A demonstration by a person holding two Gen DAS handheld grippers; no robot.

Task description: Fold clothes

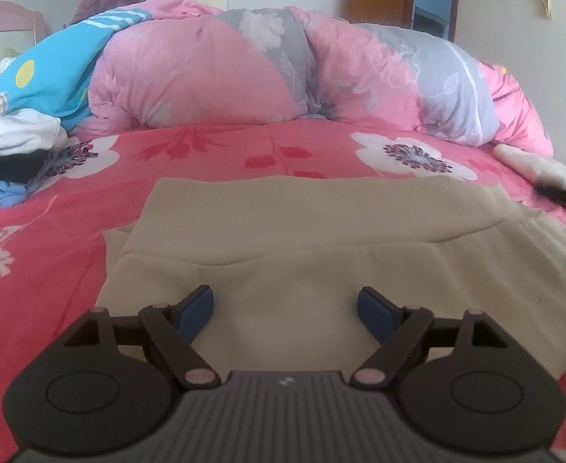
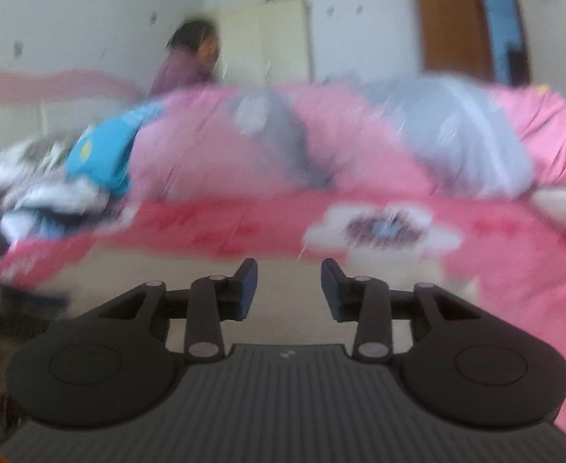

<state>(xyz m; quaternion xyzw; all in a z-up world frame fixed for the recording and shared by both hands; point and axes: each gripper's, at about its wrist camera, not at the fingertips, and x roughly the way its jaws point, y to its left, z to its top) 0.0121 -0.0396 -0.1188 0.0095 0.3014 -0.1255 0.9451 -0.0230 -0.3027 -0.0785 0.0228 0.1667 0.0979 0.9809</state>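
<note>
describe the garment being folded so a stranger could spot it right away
Start at the bed with the pink flowered sheet; the beige garment lies flat on its near part, under the open left gripper. It is the only plain, spread-out piece, unlike the crumpled clothes pile at the left.
</note>
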